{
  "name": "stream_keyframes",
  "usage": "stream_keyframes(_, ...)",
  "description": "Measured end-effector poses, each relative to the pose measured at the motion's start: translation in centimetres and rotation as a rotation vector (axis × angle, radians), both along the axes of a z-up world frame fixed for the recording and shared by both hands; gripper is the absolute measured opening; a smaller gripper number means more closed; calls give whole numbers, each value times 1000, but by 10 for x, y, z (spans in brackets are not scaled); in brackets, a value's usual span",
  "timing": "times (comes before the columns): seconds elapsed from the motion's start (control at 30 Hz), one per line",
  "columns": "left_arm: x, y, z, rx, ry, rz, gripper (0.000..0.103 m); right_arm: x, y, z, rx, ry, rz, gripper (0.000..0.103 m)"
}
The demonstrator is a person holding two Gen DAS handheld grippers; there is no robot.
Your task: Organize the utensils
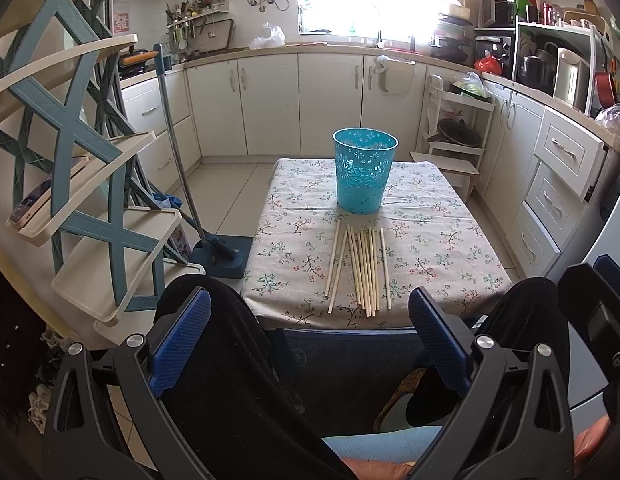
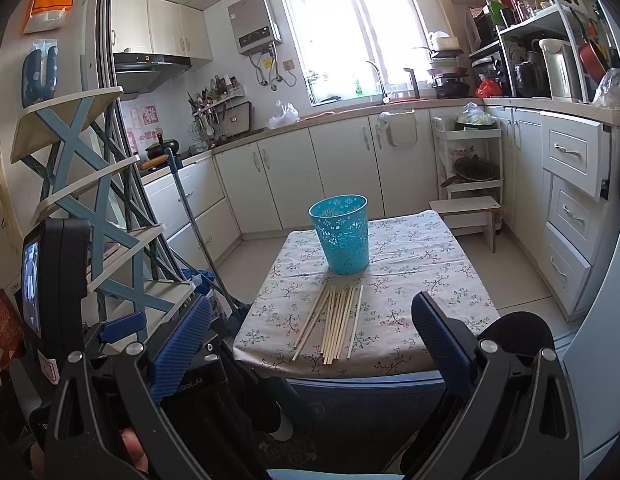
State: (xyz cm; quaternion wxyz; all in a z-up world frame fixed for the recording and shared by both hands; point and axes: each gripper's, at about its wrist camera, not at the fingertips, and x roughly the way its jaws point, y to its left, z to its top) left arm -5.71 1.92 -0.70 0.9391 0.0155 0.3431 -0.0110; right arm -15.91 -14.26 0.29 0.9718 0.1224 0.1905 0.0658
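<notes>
Surface: I see a low table under a floral-print cloth [image 1: 430,216], with white kitchen cabinets [image 1: 330,104] around it.
Chopsticks: pale wooden chopsticks [image 1: 364,270] lie side by side, loosely fanned, near the table's front edge.
Holder: a turquoise perforated plastic basket [image 1: 364,170] stands upright just behind them.
Left gripper [image 1: 310,336]: my fingers are spread wide, empty, short of the chopsticks.
Right gripper [image 2: 310,340]: likewise spread, empty, apart from them.

Ahead of both wide-open grippers, a loose bunch of pale wooden chopsticks [image 1: 362,270] lies flat, roughly side by side, pointing away from the fingers, and just beyond their far tips a perforated turquoise plastic basket [image 1: 364,170] stands upright.
</notes>
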Motion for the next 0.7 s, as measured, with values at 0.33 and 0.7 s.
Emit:
stream_keyframes(0.33,57,2,-26,11,86,22,95,60,-16,-27,-43,112,-29,96)
stream_keyframes(0.7,172,12,-89,-17,228,92,95,231,-25,-144,-119,403,4,67)
